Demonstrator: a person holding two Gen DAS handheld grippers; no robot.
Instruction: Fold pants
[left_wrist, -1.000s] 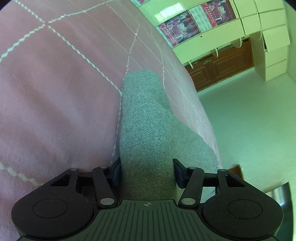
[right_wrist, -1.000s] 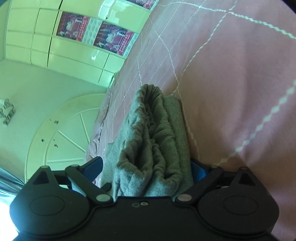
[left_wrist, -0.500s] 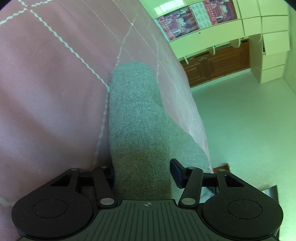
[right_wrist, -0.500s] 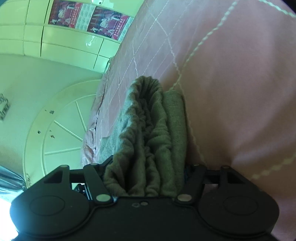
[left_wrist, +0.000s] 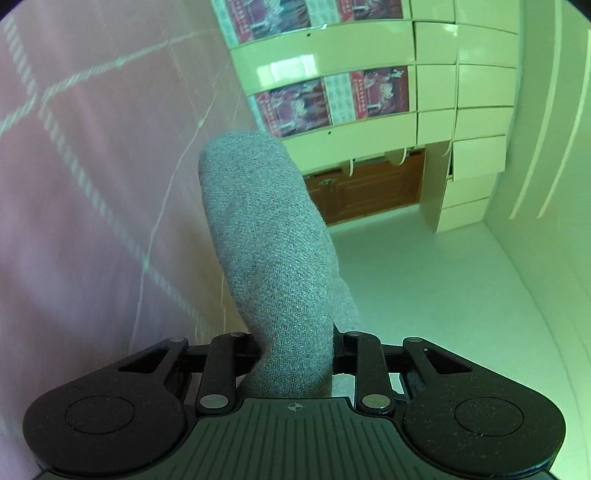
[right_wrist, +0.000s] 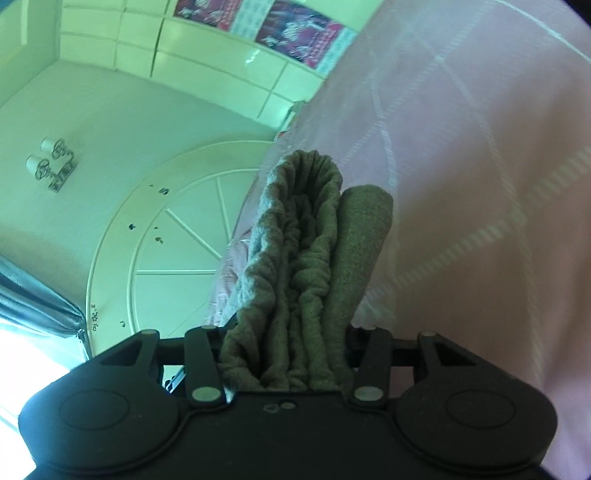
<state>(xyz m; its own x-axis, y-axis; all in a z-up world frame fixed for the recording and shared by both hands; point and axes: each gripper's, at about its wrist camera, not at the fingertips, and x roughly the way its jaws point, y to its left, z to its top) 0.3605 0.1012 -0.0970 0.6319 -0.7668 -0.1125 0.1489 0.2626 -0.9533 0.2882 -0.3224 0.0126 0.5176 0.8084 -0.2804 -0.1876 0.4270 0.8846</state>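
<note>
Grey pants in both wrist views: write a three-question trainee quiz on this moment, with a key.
1. True or false: the left gripper is shut on the grey pants.
2. In the right wrist view, the fabric bunched in the right gripper looks: A) gathered and wrinkled like a waistband, B) perfectly flat, C) absent.
3. Fill in: behind the pants lies a pink ____ with pale stitched lines.

Key: 1 true; 2 A; 3 bedspread.

Pink bedspread (left_wrist: 92, 184) close on one side, open floor (left_wrist: 424, 277) beyond, cabinets (left_wrist: 461, 92) farther.
</note>
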